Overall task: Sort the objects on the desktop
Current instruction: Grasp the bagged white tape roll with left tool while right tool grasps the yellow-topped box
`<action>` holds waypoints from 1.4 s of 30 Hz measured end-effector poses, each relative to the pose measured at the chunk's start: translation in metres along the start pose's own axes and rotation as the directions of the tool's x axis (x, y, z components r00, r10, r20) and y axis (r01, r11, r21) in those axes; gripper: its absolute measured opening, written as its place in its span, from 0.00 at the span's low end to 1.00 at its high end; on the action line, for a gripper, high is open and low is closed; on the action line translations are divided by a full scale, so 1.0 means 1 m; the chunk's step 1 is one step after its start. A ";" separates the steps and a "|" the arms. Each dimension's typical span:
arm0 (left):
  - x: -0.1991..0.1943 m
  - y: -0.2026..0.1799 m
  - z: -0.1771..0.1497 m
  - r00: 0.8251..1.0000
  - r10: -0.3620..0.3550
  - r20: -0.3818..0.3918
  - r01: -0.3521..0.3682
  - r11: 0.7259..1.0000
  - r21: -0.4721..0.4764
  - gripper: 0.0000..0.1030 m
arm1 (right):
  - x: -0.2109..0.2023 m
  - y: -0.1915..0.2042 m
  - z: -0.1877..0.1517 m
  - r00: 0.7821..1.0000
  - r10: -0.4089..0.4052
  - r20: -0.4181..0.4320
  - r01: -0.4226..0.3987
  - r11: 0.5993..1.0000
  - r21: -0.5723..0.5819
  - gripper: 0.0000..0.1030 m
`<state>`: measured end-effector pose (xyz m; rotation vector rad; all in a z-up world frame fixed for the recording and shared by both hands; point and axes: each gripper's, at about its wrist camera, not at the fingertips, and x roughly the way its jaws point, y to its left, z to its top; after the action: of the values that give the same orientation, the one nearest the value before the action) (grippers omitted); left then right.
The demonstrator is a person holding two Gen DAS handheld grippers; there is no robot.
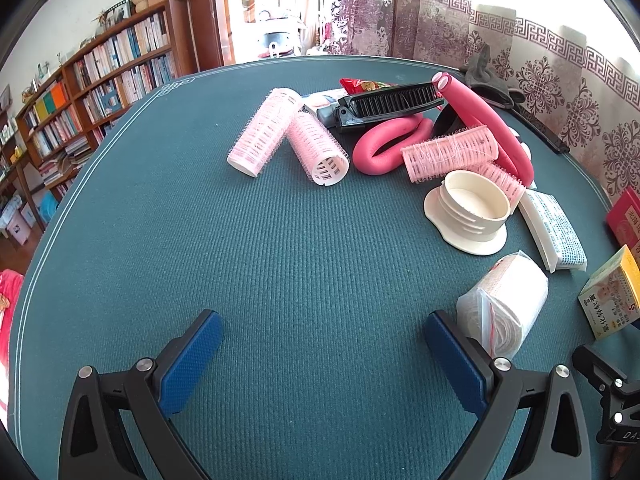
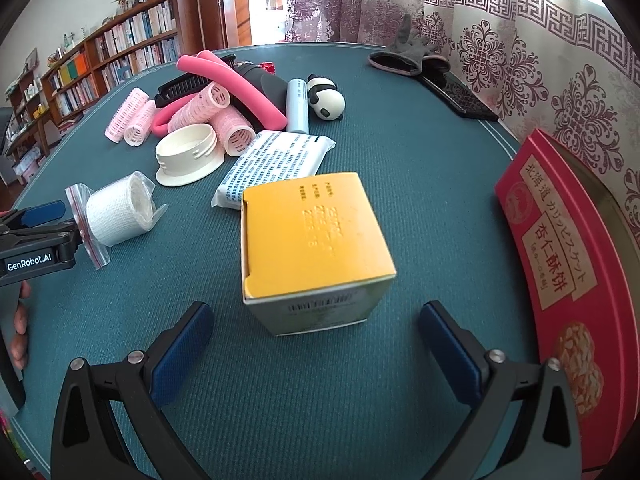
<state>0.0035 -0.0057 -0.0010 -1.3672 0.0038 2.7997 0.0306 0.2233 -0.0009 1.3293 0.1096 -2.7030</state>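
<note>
My left gripper (image 1: 324, 356) is open and empty above the green table mat (image 1: 260, 260). A bagged white gauze roll (image 1: 506, 304) lies just right of its right finger. Beyond lie pink hair rollers (image 1: 288, 136), a pink foam tube (image 1: 400, 140), a black comb (image 1: 392, 106) and a cream lid (image 1: 468, 212). My right gripper (image 2: 316, 344) is open and empty, with a yellow-topped box (image 2: 312, 240) standing just beyond and between its fingers. The gauze roll (image 2: 116, 212) and the left gripper (image 2: 36, 224) show at the left in the right wrist view.
A red biscuit box (image 2: 568, 272) leans at the right edge. A white printed packet (image 2: 276, 164), a panda figure (image 2: 328, 100), a pale tube (image 2: 298, 104), a grey glove (image 2: 412, 56) and a black flat item (image 2: 460, 100) lie farther back. Bookshelves stand at left.
</note>
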 end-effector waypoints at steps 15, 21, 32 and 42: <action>-0.054 -0.037 -0.015 0.980 -0.151 0.131 0.133 0.981 0.140 0.99 | -0.020 -0.009 -0.015 0.995 0.079 0.064 -0.082 0.996 0.038 1.00; -0.031 -0.057 -0.001 0.986 -0.156 0.067 0.145 0.979 0.144 0.99 | -0.026 -0.014 -0.016 0.985 0.133 0.110 -0.141 0.988 0.067 1.00; -0.013 -0.059 0.006 0.974 -0.225 0.008 0.222 0.968 0.117 0.72 | -0.031 -0.018 -0.017 0.983 0.127 0.133 -0.135 0.989 0.053 0.79; -0.017 -0.053 0.008 0.963 -0.270 0.013 0.267 0.959 0.090 0.50 | -0.025 -0.015 -0.005 0.979 0.158 0.130 -0.166 0.984 0.056 0.59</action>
<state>0.0095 0.0470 0.0178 -1.2114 -0.0549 2.5598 0.0472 0.2413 0.0159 1.1272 -0.0976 -2.6625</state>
